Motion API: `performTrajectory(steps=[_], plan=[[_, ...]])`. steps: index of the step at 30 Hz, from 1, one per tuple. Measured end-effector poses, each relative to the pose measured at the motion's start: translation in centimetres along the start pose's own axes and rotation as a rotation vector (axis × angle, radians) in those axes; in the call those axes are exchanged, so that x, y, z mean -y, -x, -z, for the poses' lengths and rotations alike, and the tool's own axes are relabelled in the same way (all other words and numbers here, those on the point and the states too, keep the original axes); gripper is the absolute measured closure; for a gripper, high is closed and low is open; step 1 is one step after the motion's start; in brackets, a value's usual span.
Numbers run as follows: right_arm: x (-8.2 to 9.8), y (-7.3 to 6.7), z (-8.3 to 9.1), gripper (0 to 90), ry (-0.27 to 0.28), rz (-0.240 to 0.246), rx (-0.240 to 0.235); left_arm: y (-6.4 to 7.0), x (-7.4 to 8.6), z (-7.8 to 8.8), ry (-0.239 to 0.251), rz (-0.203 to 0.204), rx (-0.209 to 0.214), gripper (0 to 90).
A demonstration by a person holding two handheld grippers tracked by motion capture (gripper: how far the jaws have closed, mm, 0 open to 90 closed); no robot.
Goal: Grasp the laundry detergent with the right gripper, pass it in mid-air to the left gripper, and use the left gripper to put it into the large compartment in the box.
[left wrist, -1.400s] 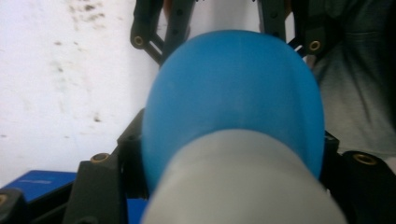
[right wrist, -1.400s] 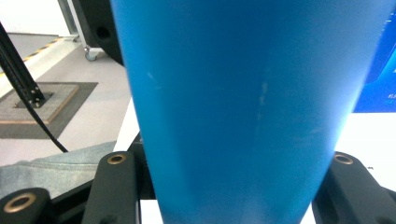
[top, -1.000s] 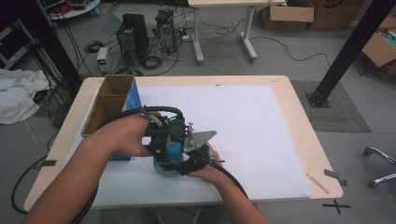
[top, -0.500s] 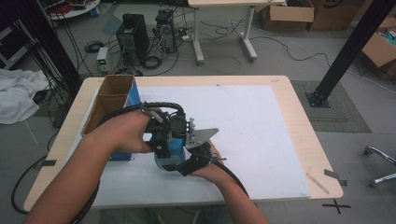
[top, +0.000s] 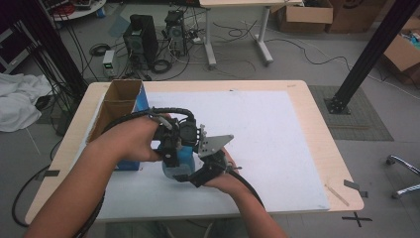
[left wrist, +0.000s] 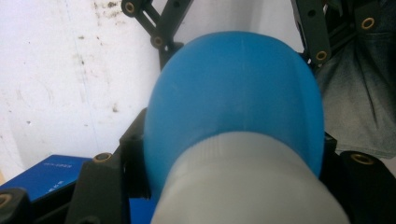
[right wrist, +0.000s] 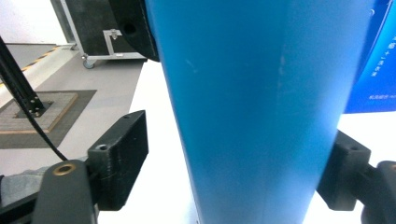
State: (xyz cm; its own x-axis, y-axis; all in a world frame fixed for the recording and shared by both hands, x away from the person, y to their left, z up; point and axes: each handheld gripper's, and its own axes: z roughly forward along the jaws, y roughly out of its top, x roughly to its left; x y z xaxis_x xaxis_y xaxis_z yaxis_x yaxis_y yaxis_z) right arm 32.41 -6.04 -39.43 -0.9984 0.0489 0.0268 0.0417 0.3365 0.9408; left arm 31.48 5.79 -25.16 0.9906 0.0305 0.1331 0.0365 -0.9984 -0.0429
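My left gripper [top: 171, 148] is shut on a blue bottle [top: 179, 166] with a white neck and holds it upright over the white sheet. In the left gripper view the bottle's shoulder [left wrist: 233, 93] sits between the jaws of the left gripper [left wrist: 231, 154], which press on it. My right gripper [top: 197, 176] reaches in from the near side. In the right gripper view the bottle's body [right wrist: 261, 107] stands between the jaws of the right gripper [right wrist: 233, 163]. They have just been opening, and a gap shows beside the left pad [right wrist: 123, 154].
A white sheet [top: 277, 129] covers most of the wooden table [top: 317, 104]. An open cardboard box with a blue side [top: 119, 104] stands at the table's left, close behind the bottle. The blue side also appears as a blue box [right wrist: 378, 70] just past the bottle.
Both hands stay at the same spot around the bottle. The right gripper's jaws look a little wider apart than a second ago.
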Motion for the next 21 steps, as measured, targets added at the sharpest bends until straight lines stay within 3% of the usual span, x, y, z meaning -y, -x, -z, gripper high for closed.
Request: performTrajectory(steps=[4,5,8,9,12,14,16,20,21], plan=[[0.1,0.1,0.1,13.9,-0.014,-0.006,0.023,-0.1,0.2,0.1,0.009,0.007,0.001,38.6],[0.1,0.3,0.2,14.1,-0.030,-0.021,0.003,-0.1,0.2,0.2,0.005,0.011,0.007,38.6],[0.0,0.4,0.4,14.1,-0.065,-0.043,0.002,-0.3,0.4,0.4,0.002,0.026,0.018,38.6],[-0.1,0.5,0.9,14.1,-0.103,-0.054,0.029,-0.4,0.4,0.4,0.006,0.033,0.021,38.5],[-0.3,0.5,1.7,14.2,-0.142,-0.064,0.055,-0.7,0.8,0.9,0.018,0.059,0.061,38.5],[-0.8,0.5,3.3,14.1,-0.175,-0.068,0.076,-1.0,1.3,1.6,0.040,0.088,0.093,38.5],[-1.0,0.5,3.9,14.1,-0.184,-0.066,0.078,-1.1,1.4,1.9,0.041,0.095,0.095,38.4],[-2.0,0.2,5.6,14.1,-0.280,-0.065,0.093,-1.6,1.8,2.7,0.029,0.120,0.075,38.4],[-2.3,0.1,6.2,14.2,-0.343,-0.075,0.086,-1.7,1.9,2.9,0.021,0.130,0.073,38.4]])
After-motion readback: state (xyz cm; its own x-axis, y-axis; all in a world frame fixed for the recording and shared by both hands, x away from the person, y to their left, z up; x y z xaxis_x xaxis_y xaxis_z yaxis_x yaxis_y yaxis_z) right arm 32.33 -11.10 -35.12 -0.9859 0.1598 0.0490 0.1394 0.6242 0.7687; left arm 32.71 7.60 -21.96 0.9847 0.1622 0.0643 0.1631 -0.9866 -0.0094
